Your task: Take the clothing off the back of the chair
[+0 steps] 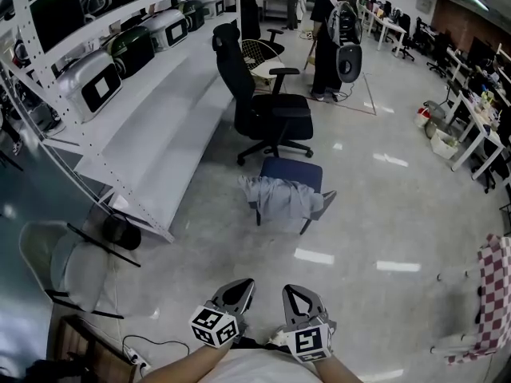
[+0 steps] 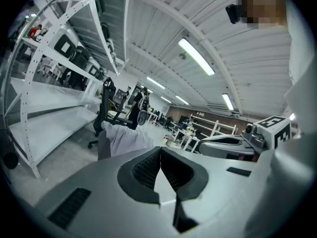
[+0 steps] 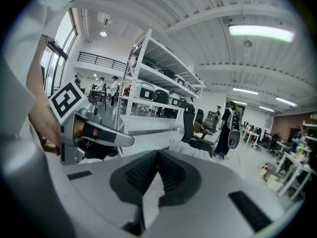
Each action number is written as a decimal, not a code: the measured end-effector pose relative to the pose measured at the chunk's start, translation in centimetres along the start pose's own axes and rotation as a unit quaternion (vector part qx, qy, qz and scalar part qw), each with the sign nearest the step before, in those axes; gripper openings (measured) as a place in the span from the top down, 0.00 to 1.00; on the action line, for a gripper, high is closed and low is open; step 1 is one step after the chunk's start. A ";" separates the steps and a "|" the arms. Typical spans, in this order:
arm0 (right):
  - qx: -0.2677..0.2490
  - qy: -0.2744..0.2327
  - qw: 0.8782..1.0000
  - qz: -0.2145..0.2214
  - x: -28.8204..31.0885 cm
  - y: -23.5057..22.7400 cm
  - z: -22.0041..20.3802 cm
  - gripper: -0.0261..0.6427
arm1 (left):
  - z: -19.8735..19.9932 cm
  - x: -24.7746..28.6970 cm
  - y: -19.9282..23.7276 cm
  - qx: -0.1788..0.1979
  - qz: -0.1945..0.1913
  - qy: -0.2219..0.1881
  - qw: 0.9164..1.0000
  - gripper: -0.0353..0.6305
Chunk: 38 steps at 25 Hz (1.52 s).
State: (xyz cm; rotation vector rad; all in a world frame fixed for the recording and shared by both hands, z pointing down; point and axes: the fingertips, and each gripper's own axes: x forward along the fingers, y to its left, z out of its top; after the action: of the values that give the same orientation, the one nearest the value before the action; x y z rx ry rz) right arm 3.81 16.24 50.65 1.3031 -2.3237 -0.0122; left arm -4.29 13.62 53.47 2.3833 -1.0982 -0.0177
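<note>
From the head view, the grey clothing (image 1: 279, 199) hangs over the back of a small blue chair (image 1: 294, 172). It is well apart from both grippers. The left gripper (image 1: 244, 282) and the right gripper (image 1: 291, 289) sit side by side, low down and close to the person. I think a hard pull could tip the little chair, or bump it into the black office chair (image 1: 267, 110) just behind it. Both sets of jaws are pressed together and hold nothing.

In the left gripper view, the clothing is far ahead, draped on the chair back. If these jaws do not spread before they get there, they may only push the cloth, and it could slide to the floor. The jaws meet tip to tip, with nothing between them.

In the right gripper view, the clothing peeks just over the jaw tips, far off. A person (image 3: 228, 128) stands beyond it, so a big swing would be risky. These jaws are closed and empty too.
</note>
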 end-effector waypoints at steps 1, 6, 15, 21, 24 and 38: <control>0.000 -0.001 1.000 0.002 -0.3 -0.3 -0.2 0.94 | -0.1 0.2 -0.3 0.001 0.003 -0.001 1.000 0.93; 0.001 -0.005 1.000 0.011 -1.9 -1.7 -1.2 0.94 | -0.8 1.0 -2.2 0.002 0.015 -0.004 1.000 0.93; -0.002 -0.020 0.999 0.030 -3.4 -3.6 -2.7 0.94 | -1.8 2.1 -4.4 0.007 0.041 -0.014 0.999 0.93; -0.004 -0.026 0.999 0.040 -3.5 -3.9 -2.8 0.94 | -1.9 2.3 -5.0 0.007 0.049 -0.019 0.999 0.93; -0.006 -0.025 0.999 0.042 -3.1 -4.1 -3.0 0.94 | -2.0 2.7 -4.7 0.004 0.051 -0.018 0.999 0.93; 0.007 -0.010 1.000 0.019 4.6 -5.5 -0.3 0.94 | 1.4 6.2 2.1 -0.002 0.024 -0.005 1.000 0.93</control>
State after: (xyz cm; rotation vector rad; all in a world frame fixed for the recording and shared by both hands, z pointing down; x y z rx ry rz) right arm 6.36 9.60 51.45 1.2699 -2.3688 0.0043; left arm -1.87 7.44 54.37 2.3545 -1.1592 -0.0148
